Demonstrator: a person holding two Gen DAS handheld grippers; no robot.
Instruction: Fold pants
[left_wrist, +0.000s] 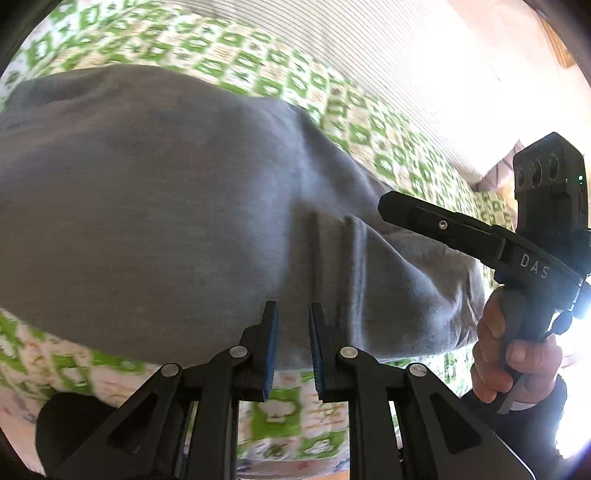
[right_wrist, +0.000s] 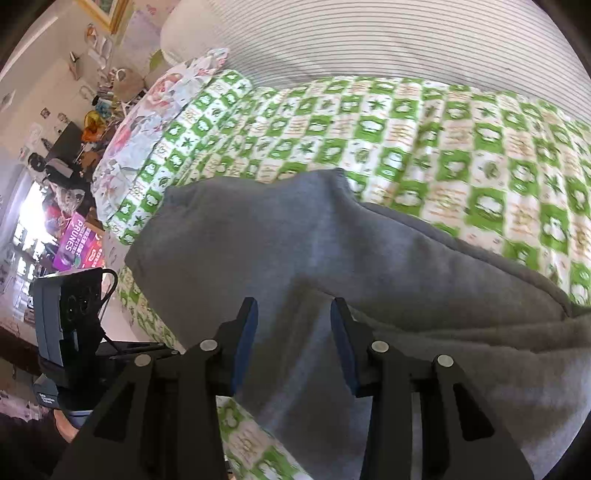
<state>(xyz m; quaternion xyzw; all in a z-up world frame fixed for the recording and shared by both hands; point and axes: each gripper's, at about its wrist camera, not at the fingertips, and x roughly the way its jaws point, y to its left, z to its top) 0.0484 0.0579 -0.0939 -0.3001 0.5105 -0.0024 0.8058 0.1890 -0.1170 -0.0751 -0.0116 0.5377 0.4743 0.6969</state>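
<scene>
A bed covered with a green-and-white patterned quilt (right_wrist: 424, 147) fills most of both views, with a white striped sheet (right_wrist: 369, 40) seen beyond it and a floral pillow (right_wrist: 147, 122) at the far left in the right wrist view. The grey pants (left_wrist: 166, 206) are spread on the quilt – a big soft sweatpant-type mass, bunched in thick folds, with a seam running down near the left gripper (left_wrist: 291, 314).

The left gripper is seen with its jaws parted a little, tips hovering right at the near edge of the pants; nothing is held between the blue pads (left_wrist: 271, 339). The right gripper (right_wrist: 293, 310) is held wider apart, positioned just over the fabric where one layer is draped over another – again nothing is pinched.

In the left wrist view the right gripper (left_wrist: 391, 206) is seen from the side above the pants' right end, gripped by a hand (left_wrist: 513, 350). A cluttered shelf (right_wrist: 66, 155) is visible past the bed.
</scene>
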